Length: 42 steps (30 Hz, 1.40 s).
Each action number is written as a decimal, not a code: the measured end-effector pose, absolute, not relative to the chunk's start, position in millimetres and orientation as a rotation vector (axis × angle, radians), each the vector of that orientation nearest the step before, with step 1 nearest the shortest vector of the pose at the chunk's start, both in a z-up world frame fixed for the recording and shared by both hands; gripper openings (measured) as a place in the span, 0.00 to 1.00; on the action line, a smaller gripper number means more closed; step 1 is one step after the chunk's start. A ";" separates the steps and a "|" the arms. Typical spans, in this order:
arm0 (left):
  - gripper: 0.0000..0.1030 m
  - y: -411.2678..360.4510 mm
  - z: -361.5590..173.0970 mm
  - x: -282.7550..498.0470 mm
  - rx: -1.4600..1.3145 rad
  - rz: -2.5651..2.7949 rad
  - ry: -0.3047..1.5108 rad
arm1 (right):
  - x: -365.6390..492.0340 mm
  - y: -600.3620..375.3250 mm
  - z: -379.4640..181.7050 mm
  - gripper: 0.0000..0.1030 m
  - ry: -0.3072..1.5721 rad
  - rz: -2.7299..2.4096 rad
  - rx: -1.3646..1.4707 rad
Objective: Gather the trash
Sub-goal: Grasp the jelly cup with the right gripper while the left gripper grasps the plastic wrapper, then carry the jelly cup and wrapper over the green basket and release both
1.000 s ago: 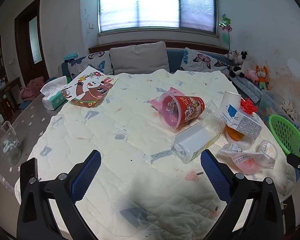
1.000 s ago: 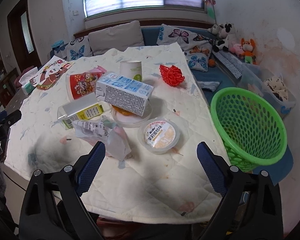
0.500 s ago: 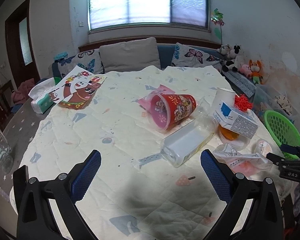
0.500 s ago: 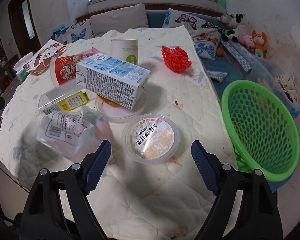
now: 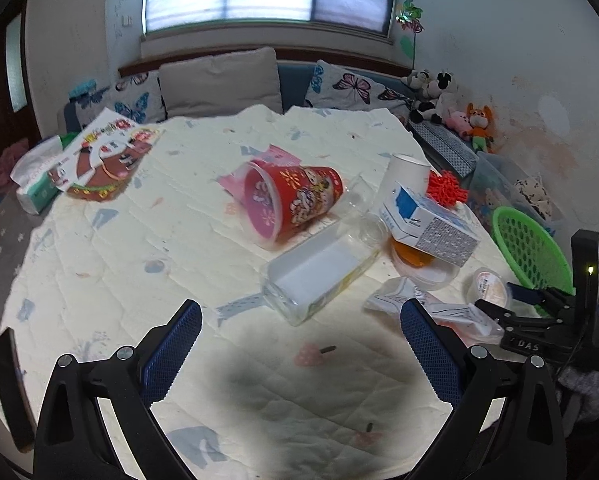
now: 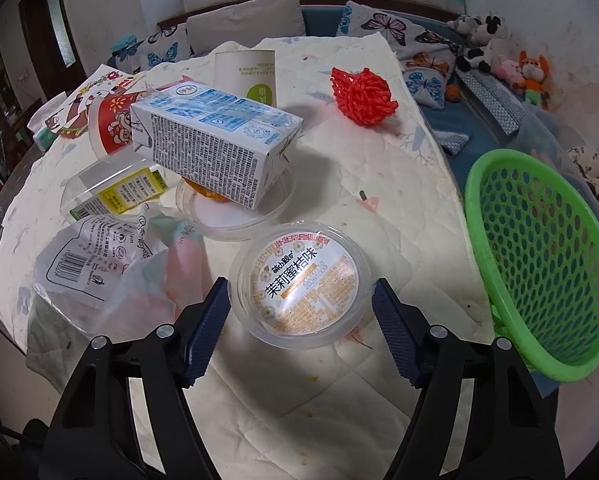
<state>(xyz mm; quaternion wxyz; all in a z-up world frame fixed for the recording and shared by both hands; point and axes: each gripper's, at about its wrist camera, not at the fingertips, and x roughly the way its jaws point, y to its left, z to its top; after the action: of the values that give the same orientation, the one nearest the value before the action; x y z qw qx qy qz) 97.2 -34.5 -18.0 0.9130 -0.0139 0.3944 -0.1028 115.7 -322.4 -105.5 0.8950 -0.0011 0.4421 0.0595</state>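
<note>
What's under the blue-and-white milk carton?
The milk carton rests tilted on a shallow clear plastic dish holding something orange. The carton covers most of it, so what it is stays unclear.

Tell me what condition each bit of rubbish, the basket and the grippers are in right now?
Red cup: tipped on its side.
Milk carton: lying tilted on a clear lid.
Jelly cup: sealed, between the pads.
Green basket: tilted, looks empty.
Right hand-held gripper: closing around the jelly cup.
Left hand-held gripper: open, empty.
</note>
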 end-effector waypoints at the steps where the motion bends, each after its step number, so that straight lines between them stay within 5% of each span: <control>1: 0.94 -35.6 -19.5 100.3 -0.045 -0.221 0.829 | 115.4 -323.1 -105.4 0.68 0.915 0.127 0.000; 14: 0.92 -74.7 -37.6 131.3 -0.139 -0.335 0.995 | 115.0 -322.8 -107.6 0.68 0.897 0.145 0.014; 28: 0.70 -94.5 -82.2 151.1 -0.302 -0.428 1.202 | 99.3 -334.6 -100.8 0.67 0.862 0.149 0.052; 36: 0.33 -102.2 -85.4 145.4 -0.329 -0.512 1.202 | 86.9 -346.2 -92.2 0.67 0.845 0.136 0.075; 42: 0.18 -100.6 -79.3 138.1 -0.317 -0.544 1.189 | 79.9 -354.1 -85.2 0.67 0.828 0.111 0.085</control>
<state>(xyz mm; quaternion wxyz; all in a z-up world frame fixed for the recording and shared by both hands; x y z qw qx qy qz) 138.1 -100.6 -79.3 0.7820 -0.1466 0.5508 -0.2521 79.9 -354.1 -85.2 0.9131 0.0412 0.4020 0.0539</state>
